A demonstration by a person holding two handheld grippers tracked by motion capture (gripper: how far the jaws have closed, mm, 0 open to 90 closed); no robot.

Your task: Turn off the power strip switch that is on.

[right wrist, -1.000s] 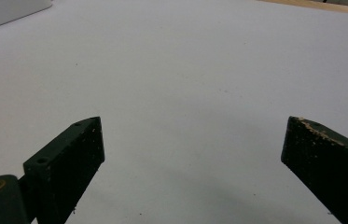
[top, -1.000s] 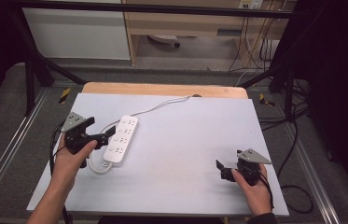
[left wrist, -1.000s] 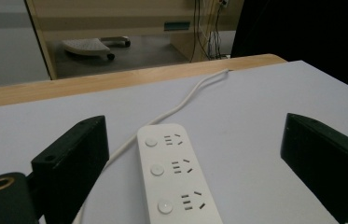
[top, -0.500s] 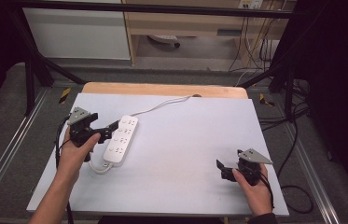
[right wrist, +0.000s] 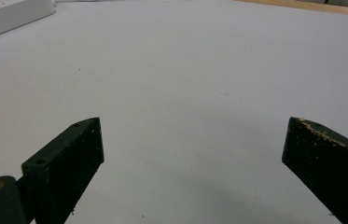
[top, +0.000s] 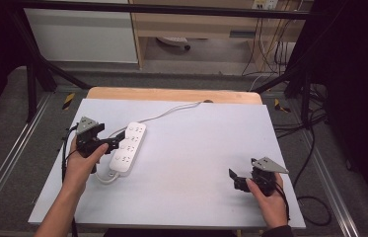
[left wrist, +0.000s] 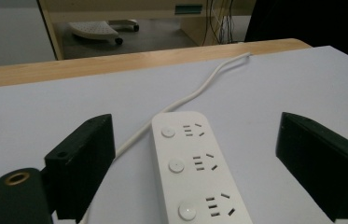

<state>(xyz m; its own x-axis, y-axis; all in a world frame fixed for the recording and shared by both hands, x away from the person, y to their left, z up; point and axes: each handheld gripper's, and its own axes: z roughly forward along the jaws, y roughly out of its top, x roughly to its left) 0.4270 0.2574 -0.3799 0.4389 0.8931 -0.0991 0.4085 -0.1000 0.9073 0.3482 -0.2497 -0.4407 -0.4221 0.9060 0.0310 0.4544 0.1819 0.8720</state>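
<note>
Across the middle of the high view the bench [top: 186, 163] is seen, covered by a pale grey sheet, with a strip of bare wood [top: 171, 95] left showing along its far edge; on it, toward its left side, a white power strip [top: 128, 148] is laid flat, its length running from near to far, with its sockets and round buttons facing up; a white cord [top: 171, 112] is led from the strip's far end toward the wooden edge; a short loop of cord is seen at the strip's near end. Just left of the strip, the left tool [top: 112, 144] is held in a hand, pointed at the strip; its jaws have just been closing a little, yet are spread wide, with the strip [left wrist: 195, 172] lying between them in the left gripper view and not pressed by either pad. Well right of the strip, near the bench's near edge, the right tool [top: 236, 178] is held low over bare sheet, its jaws spread, with nothing between them.
</note>
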